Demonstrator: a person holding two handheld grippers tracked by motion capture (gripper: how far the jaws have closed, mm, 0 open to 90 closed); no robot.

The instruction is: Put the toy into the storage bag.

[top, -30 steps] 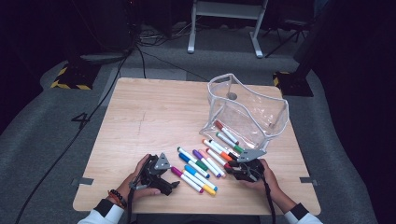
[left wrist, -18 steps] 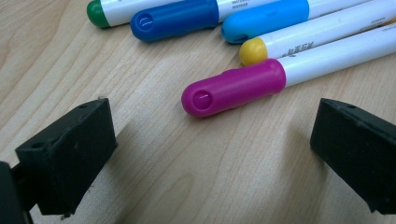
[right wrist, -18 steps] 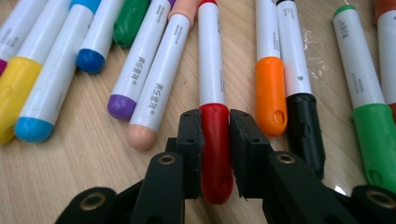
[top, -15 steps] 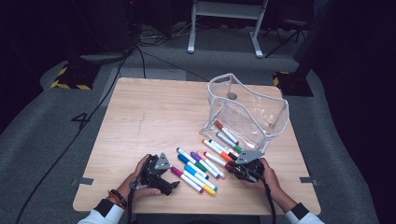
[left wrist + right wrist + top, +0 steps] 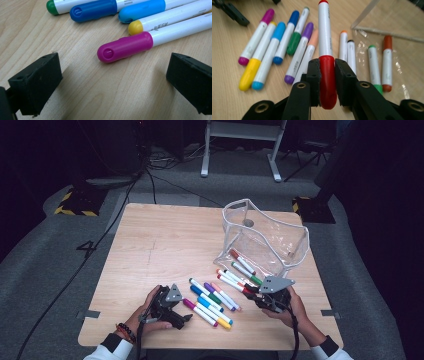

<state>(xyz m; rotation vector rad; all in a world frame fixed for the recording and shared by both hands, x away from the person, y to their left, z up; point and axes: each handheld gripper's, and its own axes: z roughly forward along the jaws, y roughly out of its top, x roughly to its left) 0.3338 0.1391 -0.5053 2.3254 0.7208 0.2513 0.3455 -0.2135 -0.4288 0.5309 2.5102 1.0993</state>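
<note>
Your right gripper (image 5: 327,75) is clamped on the red marker's (image 5: 325,37) cap, marker lifted above the loose markers beside the pouch (image 5: 280,232). Your left gripper (image 5: 112,80) sits wide open on the table (image 5: 100,97), holding nothing, magenta marker (image 5: 125,46) just ahead of its jaws.

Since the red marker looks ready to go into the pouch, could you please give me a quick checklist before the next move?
1. Right gripper shut on red marker by its cap: ok.
2. Marker lifted off the table: ok.
3. Clear pouch mouth open toward the markers: ok.
4. Left gripper open, holding nothing, apart from magenta marker: ok.
5. Cap seated firmly on the marker body: cannot tell.
</note>
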